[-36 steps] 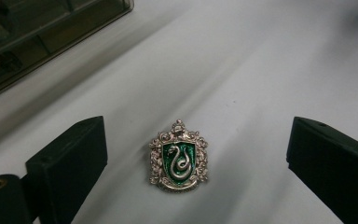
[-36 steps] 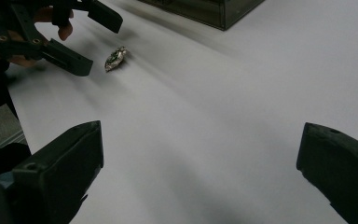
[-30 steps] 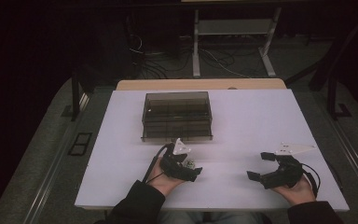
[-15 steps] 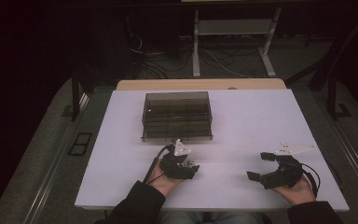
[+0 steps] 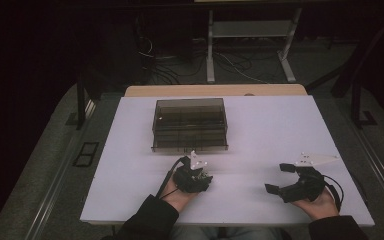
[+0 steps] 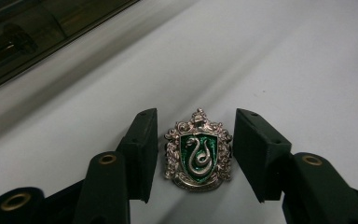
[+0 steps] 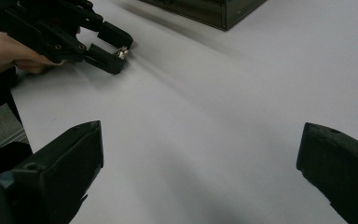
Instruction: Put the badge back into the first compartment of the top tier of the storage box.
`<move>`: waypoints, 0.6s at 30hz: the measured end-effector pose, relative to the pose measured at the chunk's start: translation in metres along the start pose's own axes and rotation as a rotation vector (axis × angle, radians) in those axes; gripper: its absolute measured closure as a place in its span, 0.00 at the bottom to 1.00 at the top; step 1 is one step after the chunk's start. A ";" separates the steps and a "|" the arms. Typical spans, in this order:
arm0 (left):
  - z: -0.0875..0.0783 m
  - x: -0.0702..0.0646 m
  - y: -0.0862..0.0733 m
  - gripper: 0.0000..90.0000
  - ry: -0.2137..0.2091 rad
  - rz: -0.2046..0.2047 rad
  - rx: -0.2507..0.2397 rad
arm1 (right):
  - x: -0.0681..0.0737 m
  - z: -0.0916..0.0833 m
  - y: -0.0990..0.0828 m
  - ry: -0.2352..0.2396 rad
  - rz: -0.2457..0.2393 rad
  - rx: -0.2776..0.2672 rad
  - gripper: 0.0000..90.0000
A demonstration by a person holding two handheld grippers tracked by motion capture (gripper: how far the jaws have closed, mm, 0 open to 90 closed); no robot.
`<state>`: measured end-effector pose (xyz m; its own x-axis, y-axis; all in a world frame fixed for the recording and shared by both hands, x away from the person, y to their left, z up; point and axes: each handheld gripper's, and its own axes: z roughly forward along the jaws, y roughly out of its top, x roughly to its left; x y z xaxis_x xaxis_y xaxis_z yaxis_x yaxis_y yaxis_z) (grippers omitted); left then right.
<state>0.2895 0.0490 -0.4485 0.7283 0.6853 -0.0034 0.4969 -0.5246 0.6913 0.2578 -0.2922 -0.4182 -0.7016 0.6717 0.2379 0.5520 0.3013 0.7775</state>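
- Looking down from the high view, you've got your left gripper (image 5: pixel 203 179) parked on the white table (image 5: pixel 260 125) just in front of the smoked plastic organizer box (image 5: pixel 190 124), lid still down. Your right gripper (image 5: pixel 281 178) sits well apart on the other side, jaws spread wide with nothing between them.
- Over in the left gripper view, the little green-and-silver crest badge (image 6: pixel 198 150) lies flat on the table right between your two black jaws. They've just been closing in on it, and I still see a thin gap on each side, so the pads aren't squeezing it yet.
- From the right gripper view, your left gripper (image 7: pixel 113 52) is low on the table with the badge (image 7: pixel 122 52) glinting at its tips, the box (image 7: pixel 205 10) behind.
- Progress-wise I'd call this early: pinch nearly made, nothing lifted, and if it's headed for the box, that's still to open.
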 end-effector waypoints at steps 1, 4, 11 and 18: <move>0.000 0.000 0.000 0.57 0.002 0.000 0.000 | 0.000 0.000 0.000 0.000 0.001 0.001 0.00; 0.000 0.000 0.000 0.59 0.010 -0.002 0.004 | 0.000 0.000 0.000 0.000 0.001 0.002 0.00; 0.000 0.001 0.002 0.63 0.002 -0.008 0.013 | 0.000 0.001 0.000 0.002 0.000 0.003 0.00; 0.000 0.004 0.004 0.64 -0.016 -0.015 0.023 | 0.000 0.000 0.000 0.002 0.002 0.004 0.00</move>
<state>0.2944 0.0498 -0.4458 0.7281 0.6850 -0.0250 0.5182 -0.5263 0.6742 0.2578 -0.2922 -0.4184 -0.7013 0.6709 0.2408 0.5555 0.3026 0.7745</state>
